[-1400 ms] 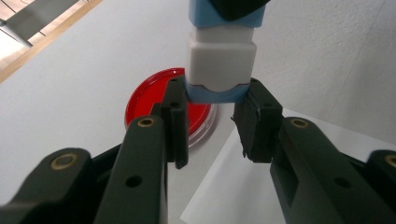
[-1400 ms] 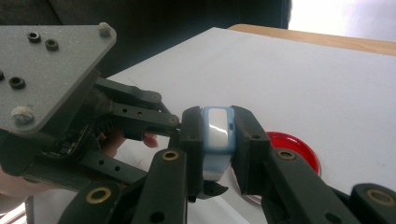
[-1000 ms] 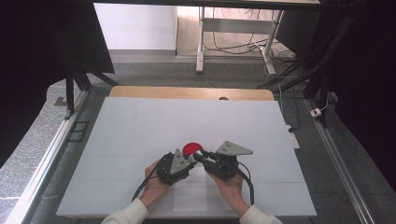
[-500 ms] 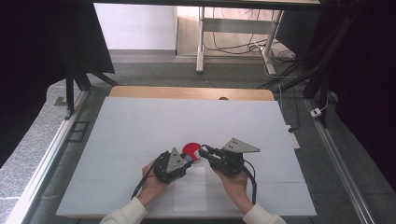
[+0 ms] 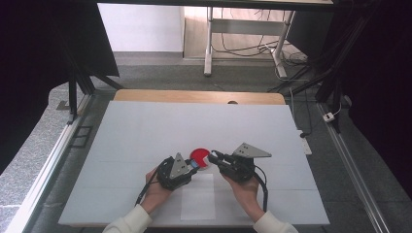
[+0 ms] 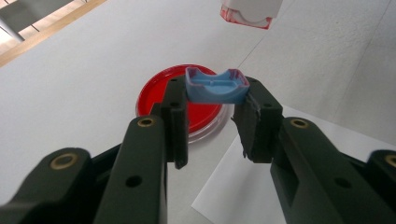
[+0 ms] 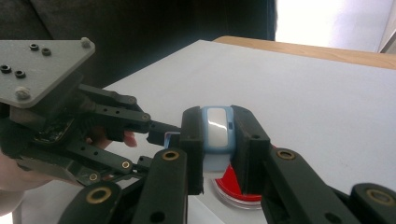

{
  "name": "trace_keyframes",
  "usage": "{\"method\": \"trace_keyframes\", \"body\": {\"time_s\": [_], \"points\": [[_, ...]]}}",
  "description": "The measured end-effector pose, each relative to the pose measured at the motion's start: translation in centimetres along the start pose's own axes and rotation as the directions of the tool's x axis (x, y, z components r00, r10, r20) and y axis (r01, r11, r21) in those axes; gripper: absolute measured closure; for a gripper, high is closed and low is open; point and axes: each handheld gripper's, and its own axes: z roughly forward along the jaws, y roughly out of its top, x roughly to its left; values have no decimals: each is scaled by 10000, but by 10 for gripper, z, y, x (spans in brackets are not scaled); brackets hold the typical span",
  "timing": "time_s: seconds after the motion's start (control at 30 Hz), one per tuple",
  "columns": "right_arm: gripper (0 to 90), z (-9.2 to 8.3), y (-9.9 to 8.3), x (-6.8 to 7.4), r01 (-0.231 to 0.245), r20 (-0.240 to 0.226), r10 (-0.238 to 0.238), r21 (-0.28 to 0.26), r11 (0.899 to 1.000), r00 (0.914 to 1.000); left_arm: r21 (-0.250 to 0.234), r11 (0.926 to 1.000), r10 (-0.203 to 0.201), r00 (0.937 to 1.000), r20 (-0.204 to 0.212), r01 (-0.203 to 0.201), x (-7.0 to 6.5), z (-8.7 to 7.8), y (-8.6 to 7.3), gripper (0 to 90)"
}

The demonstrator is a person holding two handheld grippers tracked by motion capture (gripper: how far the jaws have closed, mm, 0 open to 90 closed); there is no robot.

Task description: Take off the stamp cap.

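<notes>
A red round dish lies on the white table near its front middle. My left gripper sits just left of the dish, shut on a small blue cap-like piece that it holds over the dish. My right gripper comes in from the right and is shut on a white block with a blue rim, also above the dish. The two sets of fingertips nearly meet. In the left gripper view the block hangs at the top edge. The left gripper points toward the right one.
A white paper sheet lies flat between the person's hands at the table's front. A wooden strip runs along the far edge. Dark frame rails and cables stand beyond the table sides.
The right gripper has drawn slightly to the right, away from the left one, and a small gap now shows between them. The dish has not moved.
</notes>
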Motion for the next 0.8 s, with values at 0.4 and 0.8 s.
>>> {"method": "trace_keyframes", "body": {"time_s": [0.4, 0.8], "points": [[752, 0, 0, 0, 31, 7, -31, 12, 10000, 10000, 64, 9998, -211, 9998, -30, 211, 8, -10, -6, 663], [751, 1, -1, -2, 22, 64, -23, 70, 10000, 10000, 64, 9990, -444, 9989, -178, 445, 17, -28, -15, 664]]}}
